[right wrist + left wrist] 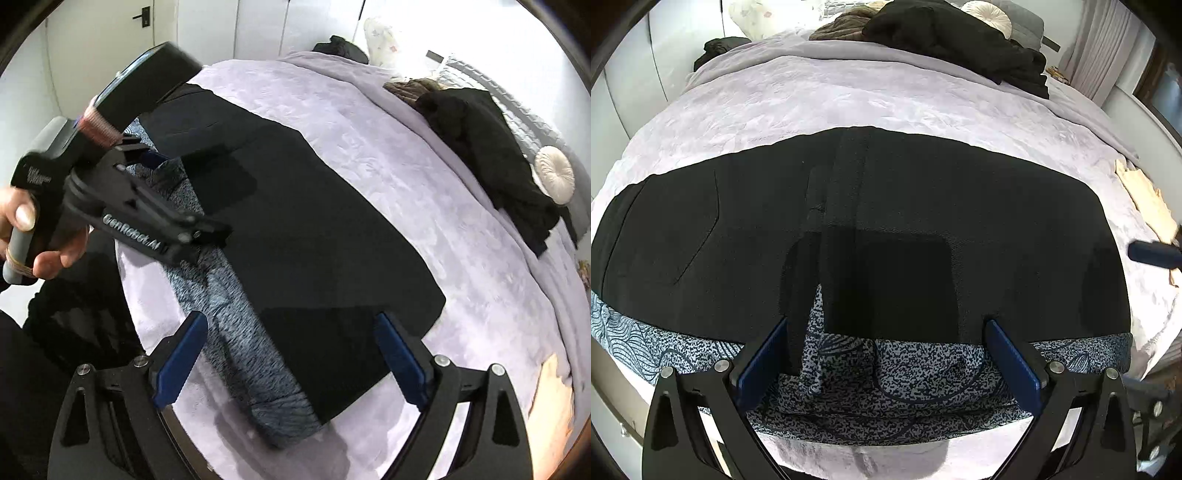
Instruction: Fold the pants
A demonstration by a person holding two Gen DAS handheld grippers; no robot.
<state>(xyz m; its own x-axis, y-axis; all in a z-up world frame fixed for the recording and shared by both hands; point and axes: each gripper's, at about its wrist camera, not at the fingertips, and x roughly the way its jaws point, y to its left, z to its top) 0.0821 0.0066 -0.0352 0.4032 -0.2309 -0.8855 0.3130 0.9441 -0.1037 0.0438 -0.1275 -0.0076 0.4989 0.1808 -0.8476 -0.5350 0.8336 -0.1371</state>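
Left gripper point(886, 354): I found its blue pads spread wide over the near edge of the cloth, gripping nothing; in the right wrist view a hand point(33, 236) held it by the grey handle.
Folded black pants point(849, 229): they lay flat on the lilac plush bedspread point(849, 96), near the bed's front edge, with a seam running up the middle.
Blue-and-grey patterned fabric point(886, 380): it lay along the near side of the pants, just beside or under them; I could not tell whether it was their lining or a separate piece.
Right gripper point(291, 365): its blue pads also stood far apart over the right end of the pants, with cloth below but nothing pinched.
Heap of dark clothes point(487, 147): it sat well apart, toward the head of the bed.
Step in hand, my judgement: a fold had been laid and released; the next one needed a fresh hold.
Advice: I would pinch both layers at one edge together, lift level, and lay corner onto corner so no crease is trapped.
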